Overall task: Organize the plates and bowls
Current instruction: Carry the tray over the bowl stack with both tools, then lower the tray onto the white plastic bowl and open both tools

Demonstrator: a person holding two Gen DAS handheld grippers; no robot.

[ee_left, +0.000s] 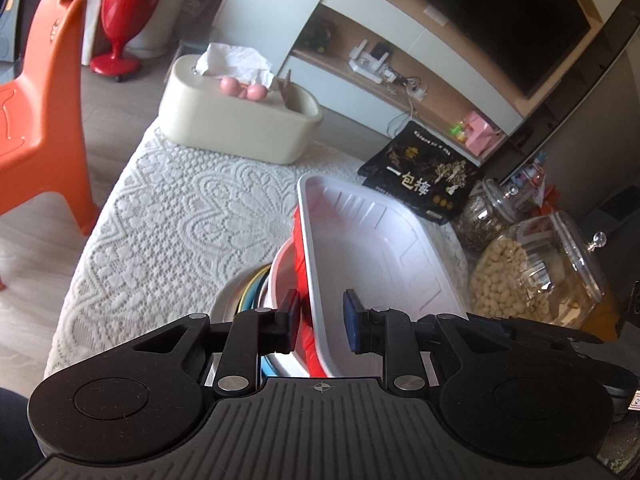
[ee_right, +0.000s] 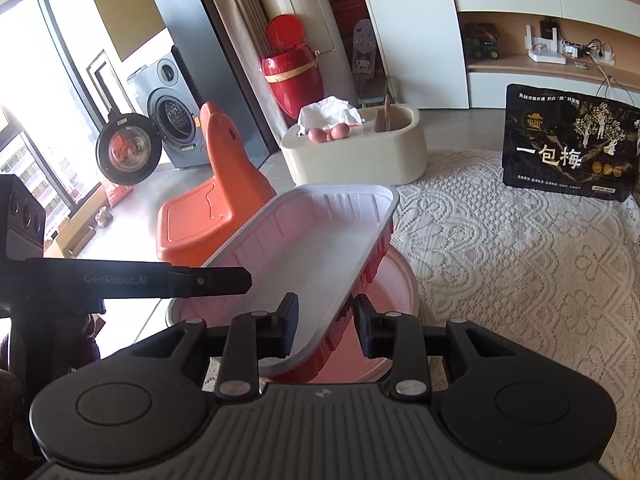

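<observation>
Both grippers straddled opposite rims of one tray point(ee_left: 372, 248) – white inside, red outside. The left gripper point(ee_left: 322, 322) showed a gap at its right pad, so its grip could not be judged; the right gripper point(ee_right: 327, 326) likewise. The tray sat tilted on stacked bowls point(ee_left: 276, 276) upon a lace cloth point(ee_left: 180, 216) – beyond, a tissue box point(ee_left: 240, 120).

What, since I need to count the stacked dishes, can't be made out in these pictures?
- Left wrist view: how many bowls are stacked; the tray and the left gripper cover most of them.
- Left wrist view: whether the left gripper grips the tray wall; the angle leaves it unclear.
- Right wrist view: whether the tray rests on the pink bowl; the tray itself and the right gripper hide the contact.
</observation>
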